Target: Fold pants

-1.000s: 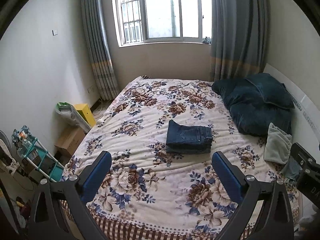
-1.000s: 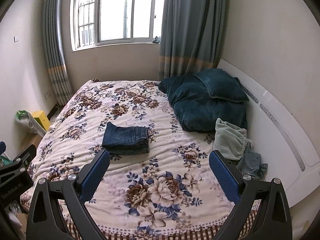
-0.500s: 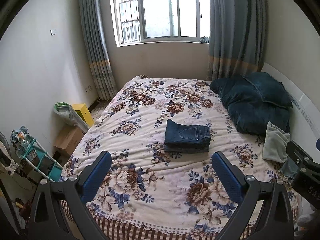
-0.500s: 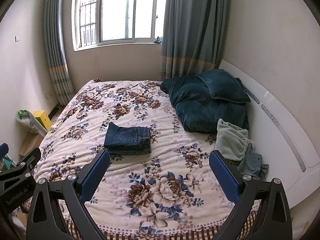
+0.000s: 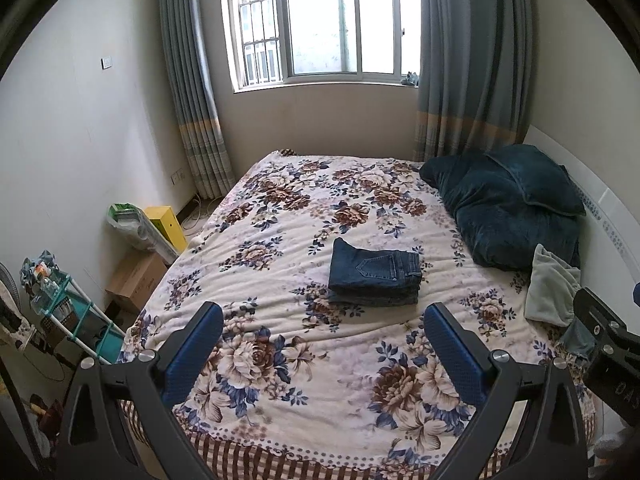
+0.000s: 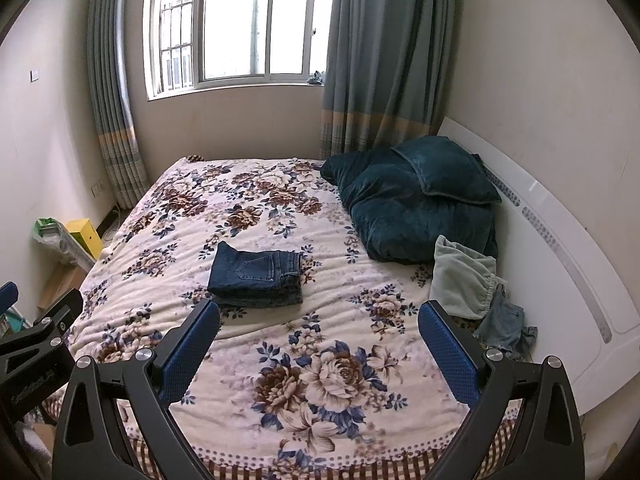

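Folded pants (image 5: 375, 277) on bed (image 5: 280, 360) (gripper (image 5: 324, 354) spread).

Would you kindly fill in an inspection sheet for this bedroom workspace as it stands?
Surface: bed with floral blanket, lying fairly flat.
Job's things: folded jeans mid-bed, a compact stack, nothing touching it.
Clutter: teal pillows, a pale green garment and a small denim piece by the white headboard.
Grippers: left gripper and right gripper open, empty, above the near bed edge.
Cables: white cords on the floor near the curtain.
Surroundings: window, curtains, cardboard box, yellow box, teal rack.
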